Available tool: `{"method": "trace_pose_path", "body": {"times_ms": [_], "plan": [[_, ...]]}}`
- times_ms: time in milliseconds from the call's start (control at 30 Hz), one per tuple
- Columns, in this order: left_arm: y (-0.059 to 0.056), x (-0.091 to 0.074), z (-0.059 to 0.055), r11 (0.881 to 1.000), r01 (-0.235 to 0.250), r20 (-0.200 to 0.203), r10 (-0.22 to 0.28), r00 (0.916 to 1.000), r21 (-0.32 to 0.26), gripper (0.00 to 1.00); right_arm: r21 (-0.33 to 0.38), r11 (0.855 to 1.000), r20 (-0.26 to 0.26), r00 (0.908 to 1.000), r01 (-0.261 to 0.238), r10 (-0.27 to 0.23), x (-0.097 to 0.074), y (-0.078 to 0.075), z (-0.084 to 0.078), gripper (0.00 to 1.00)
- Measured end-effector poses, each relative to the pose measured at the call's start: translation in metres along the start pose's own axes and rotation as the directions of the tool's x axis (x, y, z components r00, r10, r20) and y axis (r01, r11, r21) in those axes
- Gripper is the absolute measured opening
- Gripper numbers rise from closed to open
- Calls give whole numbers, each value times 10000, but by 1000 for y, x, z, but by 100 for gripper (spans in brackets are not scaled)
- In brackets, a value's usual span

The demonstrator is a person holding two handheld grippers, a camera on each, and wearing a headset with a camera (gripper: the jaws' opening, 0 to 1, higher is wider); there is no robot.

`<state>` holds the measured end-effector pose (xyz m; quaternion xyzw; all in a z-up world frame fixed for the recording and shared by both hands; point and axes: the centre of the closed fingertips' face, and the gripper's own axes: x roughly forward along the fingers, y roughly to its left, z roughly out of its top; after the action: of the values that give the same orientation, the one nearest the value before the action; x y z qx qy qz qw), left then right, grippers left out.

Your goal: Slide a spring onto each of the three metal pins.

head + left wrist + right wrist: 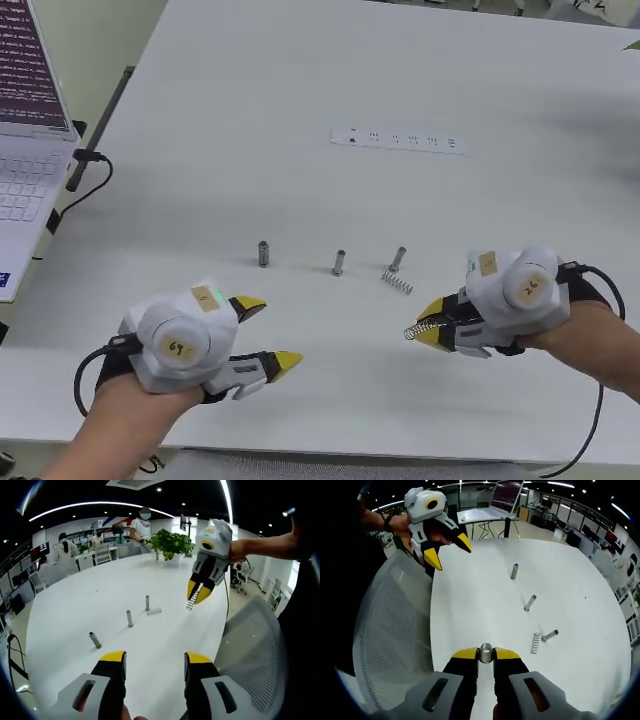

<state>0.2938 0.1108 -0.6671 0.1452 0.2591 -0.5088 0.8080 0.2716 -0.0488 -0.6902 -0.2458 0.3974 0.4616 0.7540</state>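
Three short metal pins stand in a row on the white table (300, 80). The left pin (263, 253) (94, 640) (514, 571) carries a spring. Both the middle pin (339, 262) (129, 618) (529, 602) and the right pin (398, 259) (147, 602) (549, 635) are bare. A loose spring (397, 283) (154, 611) (535, 642) lies beside the right pin. My right gripper (425, 325) (199, 594) (486, 656) hovers in front of the right pin, shut on another spring (422, 328) (191, 601) (486, 652). My left gripper (270, 332) (155, 660) (449, 549) stands open near the front edge, holding nothing.
A laptop (25, 130) sits at the far left with a dark cable (95, 130) beside it. A white power strip (400, 140) lies behind the pins. A grey mesh chair (255, 645) (395, 630) stands at the table's near edge.
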Motion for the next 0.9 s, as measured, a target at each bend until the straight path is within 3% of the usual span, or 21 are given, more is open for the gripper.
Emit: {"method": "trace_pose_path", "body": {"times_ms": [567,900], "plan": [[26,-23,-18,9946,-886,-21,887,9961,-548,48,-580,9983,-423,9991,-98,73,18,-34,22,9],[33,-33,-25,9900,-1181,-73,1179,9930,-774,50,-767,9970,-526,9986,-18,-23,29,-64,39,9]]}}
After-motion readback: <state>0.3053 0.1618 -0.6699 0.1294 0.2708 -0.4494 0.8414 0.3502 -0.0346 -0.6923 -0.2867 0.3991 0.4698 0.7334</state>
